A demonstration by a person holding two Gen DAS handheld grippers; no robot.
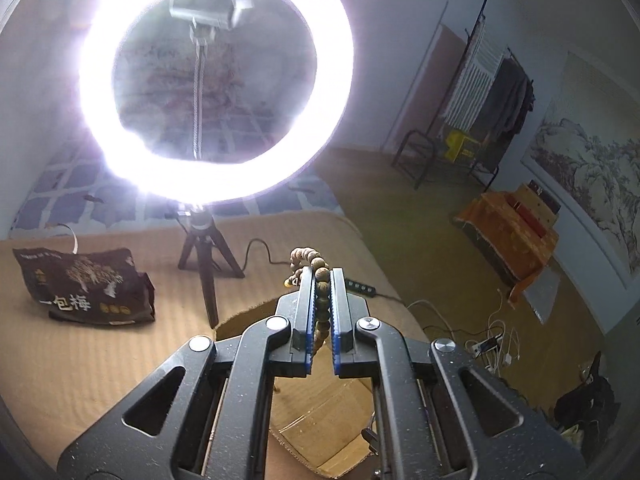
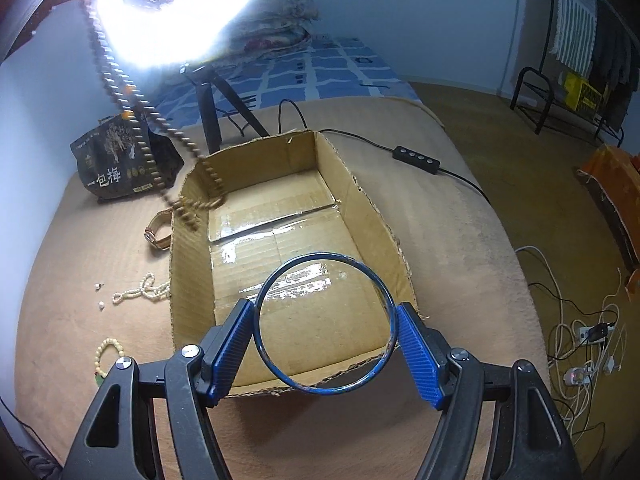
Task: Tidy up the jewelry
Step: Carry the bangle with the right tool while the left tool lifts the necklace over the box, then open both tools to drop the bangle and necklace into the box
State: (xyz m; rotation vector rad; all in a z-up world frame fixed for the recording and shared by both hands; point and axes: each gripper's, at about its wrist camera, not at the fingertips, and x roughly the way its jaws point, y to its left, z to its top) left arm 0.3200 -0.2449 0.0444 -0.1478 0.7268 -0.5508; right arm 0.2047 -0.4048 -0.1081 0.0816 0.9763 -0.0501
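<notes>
My left gripper (image 1: 322, 270) is shut on a long strand of brown wooden beads (image 1: 305, 256), which runs down between its pads. In the right wrist view that bead strand (image 2: 140, 136) hangs from the upper left, and its lower end lies over the far left corner of the open cardboard box (image 2: 376, 216). The same box (image 1: 320, 420) shows under the left gripper. My right gripper (image 2: 324, 306) is shut on a thin blue bangle (image 2: 326, 255), pads pressing its two sides, above the near end of the box.
A tan-strapped watch (image 2: 158, 236), a pale bead necklace (image 2: 140, 290) and a cream bracelet (image 2: 106, 354) lie on the beige blanket left of the box. A black snack bag (image 2: 120, 160) and a lit ring light (image 1: 216, 184) on its tripod (image 1: 204, 252) stand behind. The bed edge and floor cables (image 2: 580, 340) are to the right.
</notes>
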